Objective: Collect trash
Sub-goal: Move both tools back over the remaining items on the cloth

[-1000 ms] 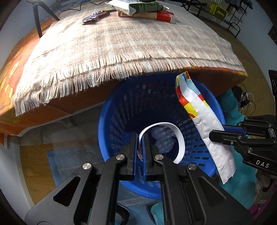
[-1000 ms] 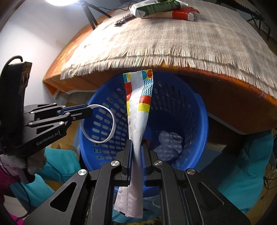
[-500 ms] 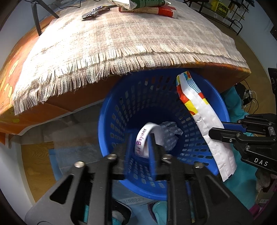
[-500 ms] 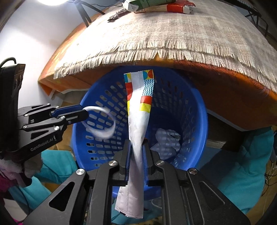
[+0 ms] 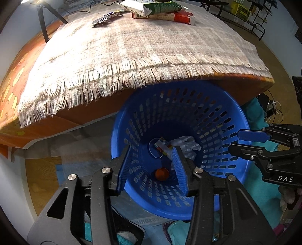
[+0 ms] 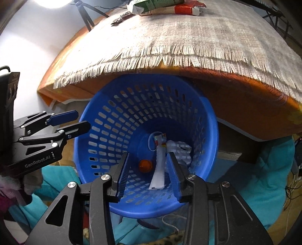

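Below the fringed edge of the beige woven cloth (image 5: 143, 50), at the centre of both wrist views, sits the round blue perforated plastic basket (image 5: 217, 105) you are working over. Your left gripper (image 5: 152, 167) hangs at the basket's near rim with its jaws spread wide and nothing between them; your right gripper (image 6: 147, 169) does likewise, jaws apart and empty. Down on the basket floor lies the trash — a long white wrapper with a red, yellow and blue patterned end (image 6: 159, 165), leaning from the bottom up the near wall in the right wrist view, with a thin white paper loop (image 5: 155, 148) just beside its coloured end. A crumpled clear-and-white plastic wad (image 6: 179, 150) lies right of the wrapper, touching it, and a small round orange cap (image 6: 145, 165) rests to the left of it, near but apart. At the right edge of the left wrist view you can see the right gripper from the side, its blue-padded fingers (image 5: 253, 135) parted above the rim. On the cloth at the upper centre of the frame remain a green-and-white packet (image 5: 151, 6) stacked on a red-and-tan carton (image 5: 166, 17), and — to their left — a dark crinkled foil wrapper (image 5: 105, 17). Teal fabric (image 6: 264, 179) lies on the floor around the basket.
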